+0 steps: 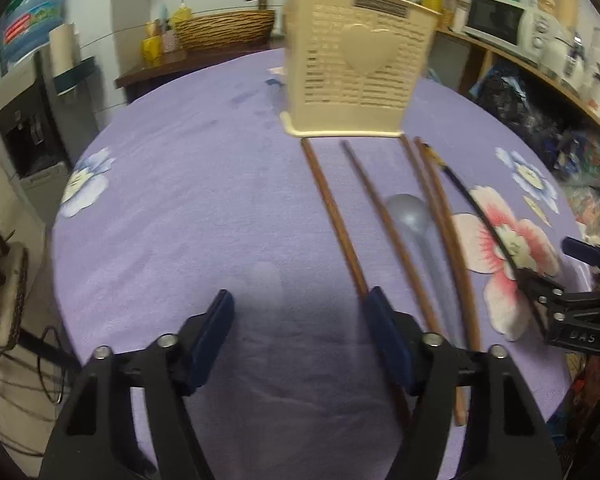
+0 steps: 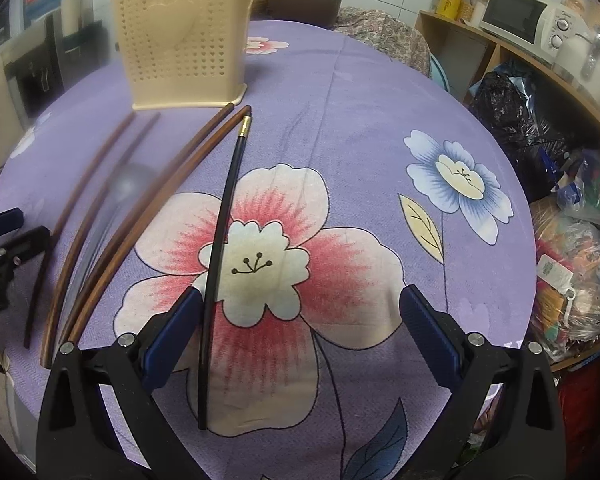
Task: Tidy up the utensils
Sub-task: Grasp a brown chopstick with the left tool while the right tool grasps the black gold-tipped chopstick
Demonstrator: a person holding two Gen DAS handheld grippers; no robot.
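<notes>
Left gripper [image 1: 298,322]: fingers part open, nothing between them, only bare cloth. Right gripper [image 2: 300,320]: fingers wide apart, gripping nothing.

Key relation: black chopstick [image 2: 220,236] lies on the worktop with its near end inside the right gripper's gap, just beside the left-hand finger pad [image 2: 172,336], not touching that I can tell. Its long axis runs away from the fingers toward the cream utensil holder [image 2: 188,40] at the far edge, gold tip [image 2: 245,125] pointing that way. Right hand clearly nearer to it.

For the left hand, the nearest brown chopstick [image 1: 336,216] sits just outside its right-hand finger [image 1: 388,332], same near-to-far axis.

Count: four brown chopsticks, one black, one grey spoon [image 1: 410,214] (blurred, lying among the brown ones), one holder. All utensils on the cloth; I'd say none is sorted yet.
</notes>
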